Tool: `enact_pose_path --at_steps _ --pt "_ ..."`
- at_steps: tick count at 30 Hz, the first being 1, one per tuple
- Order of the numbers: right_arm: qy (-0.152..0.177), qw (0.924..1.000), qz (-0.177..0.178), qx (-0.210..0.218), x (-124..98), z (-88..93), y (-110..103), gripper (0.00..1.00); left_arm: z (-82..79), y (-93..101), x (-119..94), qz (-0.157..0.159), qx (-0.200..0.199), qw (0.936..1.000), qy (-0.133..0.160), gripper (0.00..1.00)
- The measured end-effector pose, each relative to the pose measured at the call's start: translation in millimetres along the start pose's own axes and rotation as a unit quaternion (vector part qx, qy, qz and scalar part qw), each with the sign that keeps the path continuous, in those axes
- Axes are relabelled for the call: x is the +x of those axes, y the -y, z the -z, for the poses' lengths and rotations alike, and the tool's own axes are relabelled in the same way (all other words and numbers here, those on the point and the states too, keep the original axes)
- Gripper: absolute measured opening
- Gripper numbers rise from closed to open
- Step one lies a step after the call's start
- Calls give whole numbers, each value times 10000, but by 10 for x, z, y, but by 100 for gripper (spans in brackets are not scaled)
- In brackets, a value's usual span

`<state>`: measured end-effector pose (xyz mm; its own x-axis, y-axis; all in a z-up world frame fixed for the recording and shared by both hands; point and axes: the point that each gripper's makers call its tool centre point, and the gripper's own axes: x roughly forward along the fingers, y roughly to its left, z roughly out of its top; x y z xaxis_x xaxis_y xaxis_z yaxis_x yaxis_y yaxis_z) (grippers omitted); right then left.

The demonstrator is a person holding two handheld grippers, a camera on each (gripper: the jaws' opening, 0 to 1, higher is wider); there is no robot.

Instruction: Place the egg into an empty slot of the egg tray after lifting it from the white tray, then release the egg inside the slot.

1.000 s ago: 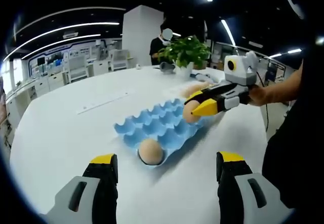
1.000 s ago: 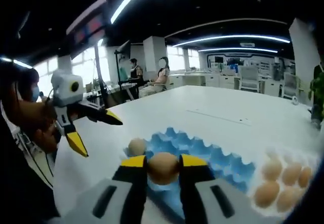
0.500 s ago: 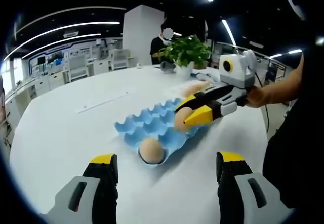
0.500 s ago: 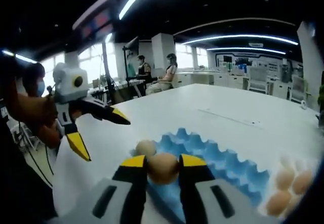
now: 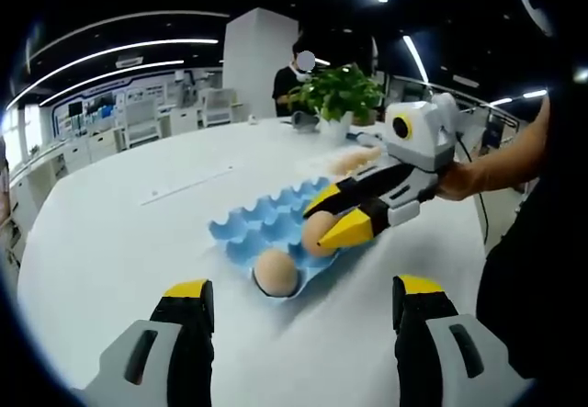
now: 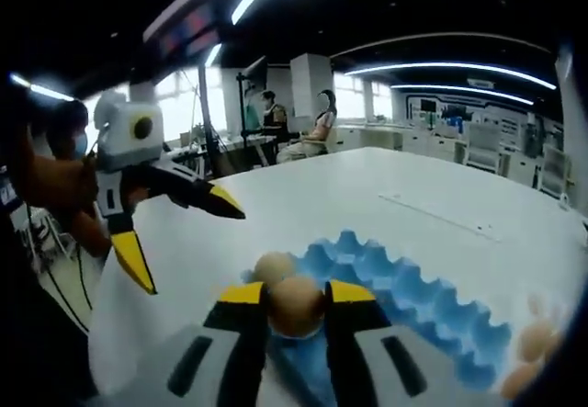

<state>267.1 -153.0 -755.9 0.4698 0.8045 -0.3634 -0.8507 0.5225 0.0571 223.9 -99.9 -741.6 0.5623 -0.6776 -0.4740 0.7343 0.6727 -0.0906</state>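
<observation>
Over the blue egg tray (image 5: 276,226), beside its one seated egg (image 5: 275,272), the right gripper (image 6: 296,299) clamps the carried egg (image 6: 296,307); lowering and release remain. Left gripper (image 5: 299,301) gapes empty.

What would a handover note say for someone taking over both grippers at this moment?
Right gripper: shut on the egg, held low over the blue egg tray near its corner.
Left gripper: open, empty, back from the tray over the white table.
One egg already in tray, in a corner slot.
More eggs in white tray.
Done: egg lifted and carried over.
Left: lower it into an empty slot beside the seated one, then open.
</observation>
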Motion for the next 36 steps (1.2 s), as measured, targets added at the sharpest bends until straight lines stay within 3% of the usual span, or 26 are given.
enact_pose_path --at_steps 14,23,34,36 --pt "-252 9988 -71 -419 120 171 -35 25 16 15 -21 23 -3 10000 -1 81" --pt "-162 9960 -125 -868 93 187 -48 25 18 21 -33 21 28 10000 -16 81" --pt "-77 9975 46 -695 -29 202 34 27 -6 54 -11 43 79 10000 -27 81" --pt "1 9986 239 -476 -201 205 70 25 -5 57 -9 46 85 9999 -32 81"
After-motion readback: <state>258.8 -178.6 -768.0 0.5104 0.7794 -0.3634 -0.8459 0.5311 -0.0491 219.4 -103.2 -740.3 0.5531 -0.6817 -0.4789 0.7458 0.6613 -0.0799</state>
